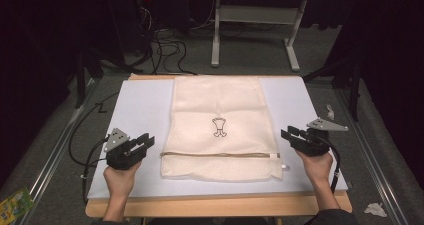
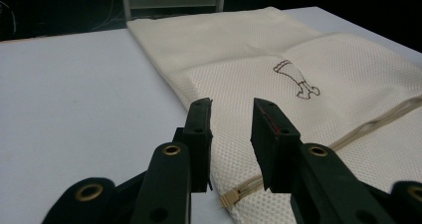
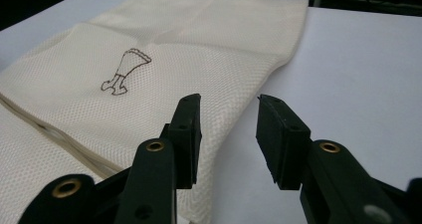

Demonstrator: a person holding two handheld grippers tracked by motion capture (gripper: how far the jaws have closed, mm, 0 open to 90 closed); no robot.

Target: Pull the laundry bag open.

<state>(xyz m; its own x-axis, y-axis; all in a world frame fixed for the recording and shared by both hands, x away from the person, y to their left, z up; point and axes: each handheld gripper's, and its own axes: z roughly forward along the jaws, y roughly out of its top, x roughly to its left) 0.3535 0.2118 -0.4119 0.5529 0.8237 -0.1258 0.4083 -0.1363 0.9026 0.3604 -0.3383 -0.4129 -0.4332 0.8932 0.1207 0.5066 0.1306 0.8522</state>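
Note:
A cream mesh laundry bag (image 1: 217, 127) lies flat in the middle of the white table (image 1: 140, 110), with a small dark outline drawing (image 1: 218, 127) on it and a zipper band (image 1: 215, 155) across its near part. My left gripper (image 1: 145, 142) hovers just off the bag's left edge, jaws apart and empty. In the left gripper view the bag (image 2: 308, 59) lies ahead past my left gripper (image 2: 231, 119). My right gripper (image 1: 290, 133) hovers off the bag's right edge, open and empty. The right gripper view looks along my right gripper (image 3: 229, 115) at the bag (image 3: 164, 69).
A wooden table edge (image 1: 215, 205) runs along the front. Metal rails (image 1: 380, 175) flank the table on both sides. A grey stand (image 1: 255, 30) and cables (image 1: 165, 50) sit on the floor behind. A green packet (image 1: 12, 205) lies on the floor at the near left.

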